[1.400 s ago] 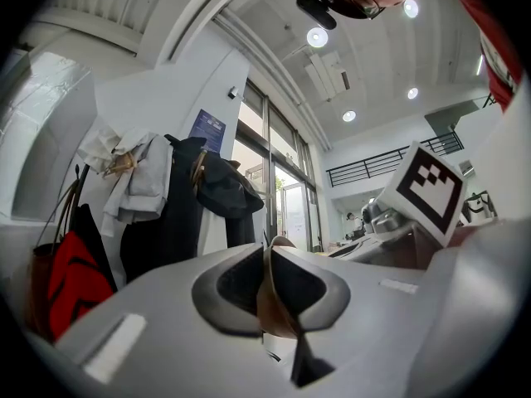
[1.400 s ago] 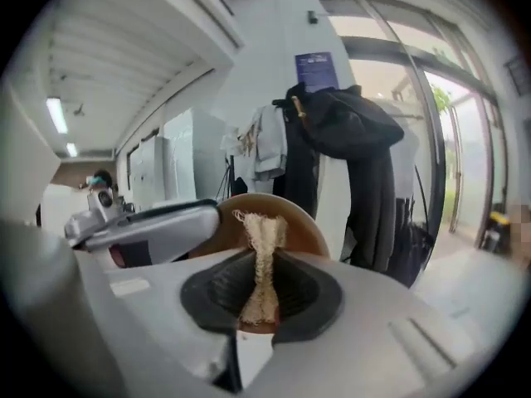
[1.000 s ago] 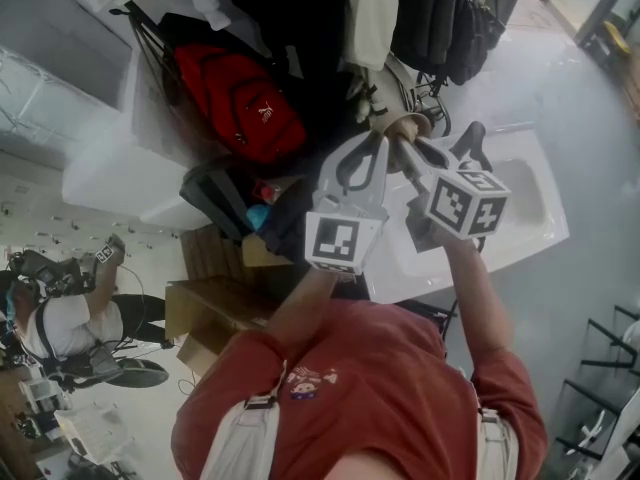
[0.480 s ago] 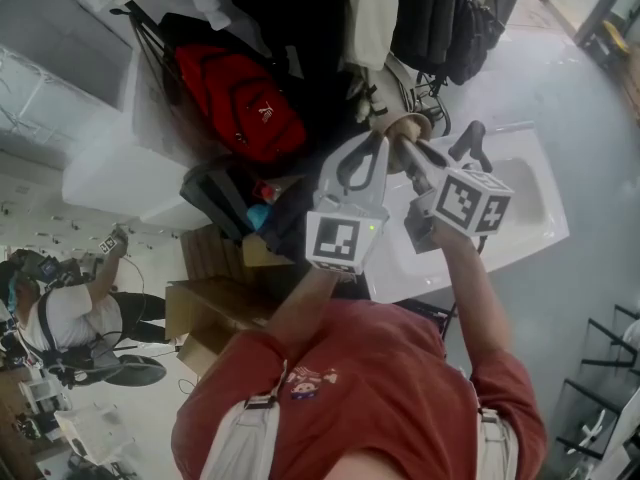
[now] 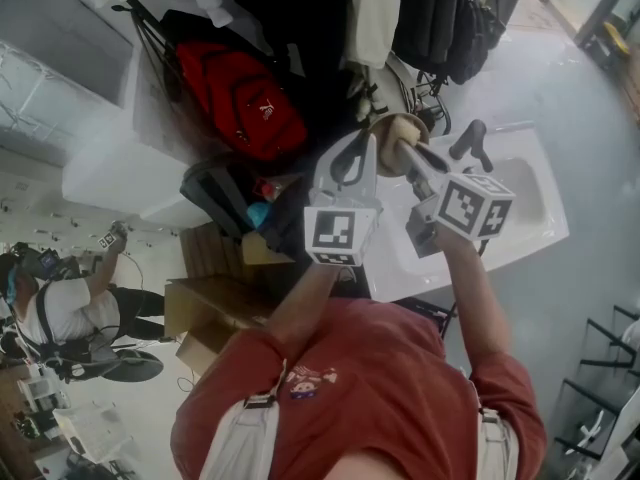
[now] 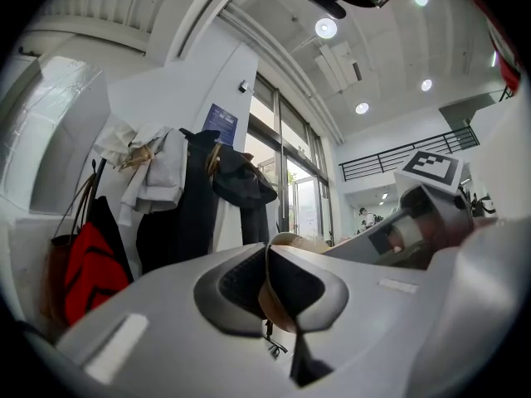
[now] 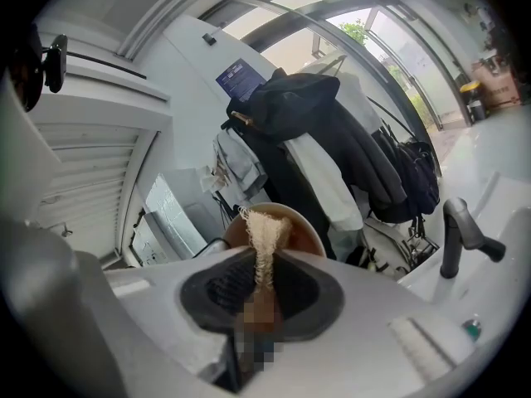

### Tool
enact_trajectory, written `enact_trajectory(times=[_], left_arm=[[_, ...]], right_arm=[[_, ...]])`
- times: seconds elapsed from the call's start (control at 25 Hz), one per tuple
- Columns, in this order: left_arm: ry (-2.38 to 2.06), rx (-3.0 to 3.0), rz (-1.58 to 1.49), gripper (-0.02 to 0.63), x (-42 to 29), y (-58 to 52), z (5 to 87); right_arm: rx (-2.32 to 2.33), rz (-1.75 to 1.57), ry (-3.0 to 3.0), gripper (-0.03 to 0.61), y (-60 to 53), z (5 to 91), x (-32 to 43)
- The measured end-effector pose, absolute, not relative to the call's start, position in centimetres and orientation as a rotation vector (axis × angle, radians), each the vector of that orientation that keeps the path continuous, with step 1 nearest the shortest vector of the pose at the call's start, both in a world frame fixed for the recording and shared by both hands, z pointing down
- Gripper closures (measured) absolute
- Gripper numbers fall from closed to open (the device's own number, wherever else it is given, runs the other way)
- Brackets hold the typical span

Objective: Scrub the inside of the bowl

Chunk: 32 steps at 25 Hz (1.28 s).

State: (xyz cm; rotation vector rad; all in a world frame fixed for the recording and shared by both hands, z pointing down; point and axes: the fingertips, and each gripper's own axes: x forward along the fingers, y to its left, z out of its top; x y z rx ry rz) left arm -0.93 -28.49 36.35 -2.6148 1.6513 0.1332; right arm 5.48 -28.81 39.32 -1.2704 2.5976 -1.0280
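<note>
A tan bowl (image 5: 398, 128) is held up in the air, over the near end of a white sink. My left gripper (image 5: 371, 140) has the bowl's rim (image 6: 277, 295) between its jaws, which are closing on it, pads against the rim. My right gripper (image 5: 402, 150) is shut on a strip of pale fibrous scrubber (image 7: 265, 240), whose frayed end sticks out in front of the bowl's brown inside (image 7: 305, 229). The two grippers meet at the bowl, and the right gripper (image 6: 419, 215) shows at the right of the left gripper view.
The white sink (image 5: 528, 196) with a dark faucet (image 7: 453, 235) lies below right of the grippers. Coats and bags hang on a rack (image 7: 319, 127) behind the bowl, with a red backpack (image 5: 238, 96). Another person (image 5: 60, 313) is at the lower left, cardboard boxes (image 5: 205, 308) nearby.
The left gripper has shifted slightly up and left, and the bowl's rim shows more above the jaws. The right gripper has barely moved. The person at lower left has shifted.
</note>
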Motion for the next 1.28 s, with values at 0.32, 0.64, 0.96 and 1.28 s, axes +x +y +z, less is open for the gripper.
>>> enact_trajectory(times=[0.32,0.64,0.96,1.28], left_arm=[[1.766,-2.61,0.055,0.594,-2.2,-29.5,39.2],[1.894,-2.723,0.035,0.594,-3.3,-30.0,43.8],[2.083,-2.822,0.017,0.594,-4.7,-30.3,50.6],[2.305,-2.904,-0.007,0.592,-6.4,-29.3,58.1]], right_arm=[[-1.265,-0.979,2.614,0.529,-28.3,38.8,5.3],[-1.372,-0.892,2.643,0.529,-28.2,39.4,5.5],[-1.361,-0.932,2.635,0.529,-28.0,40.3,5.4],[-1.373,-0.954,2.635,0.529,-27.8,41.0,5.7]])
